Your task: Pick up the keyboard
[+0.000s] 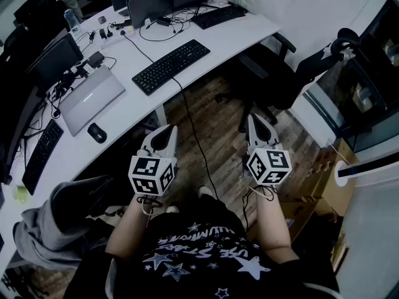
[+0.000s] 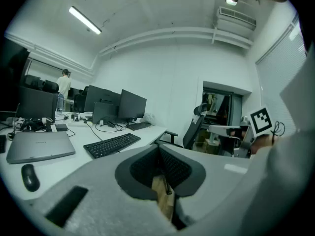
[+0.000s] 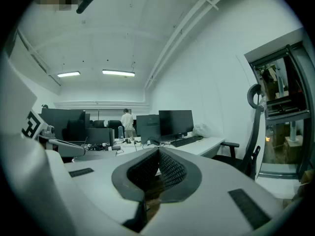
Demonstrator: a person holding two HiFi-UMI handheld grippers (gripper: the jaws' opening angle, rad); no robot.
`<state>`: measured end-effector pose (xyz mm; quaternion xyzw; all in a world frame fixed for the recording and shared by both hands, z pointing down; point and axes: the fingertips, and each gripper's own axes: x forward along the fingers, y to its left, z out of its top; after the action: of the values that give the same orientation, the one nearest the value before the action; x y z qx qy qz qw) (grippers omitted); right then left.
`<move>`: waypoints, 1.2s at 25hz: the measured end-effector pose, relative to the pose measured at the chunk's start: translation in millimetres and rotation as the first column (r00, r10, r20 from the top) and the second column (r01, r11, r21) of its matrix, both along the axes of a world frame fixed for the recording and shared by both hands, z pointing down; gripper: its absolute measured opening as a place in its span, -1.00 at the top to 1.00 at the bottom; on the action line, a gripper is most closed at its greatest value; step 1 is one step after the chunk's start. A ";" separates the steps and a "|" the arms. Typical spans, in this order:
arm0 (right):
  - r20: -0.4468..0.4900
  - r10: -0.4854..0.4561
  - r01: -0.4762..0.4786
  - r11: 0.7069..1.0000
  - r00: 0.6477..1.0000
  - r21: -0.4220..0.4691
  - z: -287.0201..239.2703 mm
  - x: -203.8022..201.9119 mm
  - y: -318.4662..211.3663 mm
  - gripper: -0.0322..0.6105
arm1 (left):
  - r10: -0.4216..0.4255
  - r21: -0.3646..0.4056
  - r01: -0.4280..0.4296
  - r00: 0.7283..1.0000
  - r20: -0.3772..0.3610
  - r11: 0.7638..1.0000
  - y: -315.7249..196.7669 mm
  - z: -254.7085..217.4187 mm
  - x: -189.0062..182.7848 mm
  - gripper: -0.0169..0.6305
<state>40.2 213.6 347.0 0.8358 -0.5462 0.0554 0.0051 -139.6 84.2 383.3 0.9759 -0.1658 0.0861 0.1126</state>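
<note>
A black keyboard (image 1: 171, 65) lies at an angle on the white desk (image 1: 134, 108), with its cable running off the front edge to the floor. The left gripper view shows the same keyboard (image 2: 112, 144) ahead and to the left. My left gripper (image 1: 167, 131) is held over the wooden floor, short of the desk, jaws shut and empty. My right gripper (image 1: 255, 121) hovers beside it, further right, also shut with nothing in it. Both point roughly level toward the desk.
On the desk are a closed grey laptop (image 1: 91, 98), a black mouse (image 1: 96, 132), monitors (image 1: 149, 5) and two more keyboards (image 1: 218, 16). A black office chair (image 1: 283, 83) stands right of the desk. A person (image 2: 64, 85) stands far back in the room.
</note>
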 end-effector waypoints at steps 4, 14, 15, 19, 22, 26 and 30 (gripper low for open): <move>-0.002 -0.024 0.024 1.000 1.000 -0.008 1.0 10.6 -1.5 0.88 | -0.025 -0.003 0.025 1.000 0.012 1.000 -0.7 3.3 3.2 0.88; 0.026 -0.041 0.042 0.998 0.999 -0.051 19.7 19.6 8.4 0.88 | -0.035 -0.019 0.035 0.998 0.043 0.999 -1.6 24.3 13.1 0.88; 0.028 -0.042 0.043 0.997 0.999 -0.057 21.9 21.5 9.6 0.88 | -0.034 -0.022 0.035 0.998 0.044 0.999 -0.8 26.7 14.4 0.88; 0.051 -0.079 0.080 0.996 0.996 -0.036 27.2 32.6 6.9 0.88 | -0.053 -0.013 0.054 0.997 0.048 0.998 0.0 28.5 23.0 0.88; 0.072 -0.143 0.143 0.990 0.987 0.000 27.9 44.6 -3.2 0.88 | -0.119 0.016 0.118 0.992 0.038 0.993 -3.5 23.7 30.1 0.88; 0.093 -0.248 0.246 0.969 0.964 0.031 27.0 63.6 -17.8 0.87 | -0.206 0.037 0.206 0.978 0.015 0.978 -6.4 16.2 42.8 0.73; 0.123 -0.365 0.364 0.931 0.923 0.032 30.1 73.1 -30.7 0.42 | -0.242 0.047 0.241 0.970 0.006 0.969 -1.8 15.3 59.8 0.10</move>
<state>113.3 182.9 377.1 0.7145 -0.6915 0.1043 -0.0233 -79.8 82.4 398.6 0.9503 -0.2860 0.0736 0.0989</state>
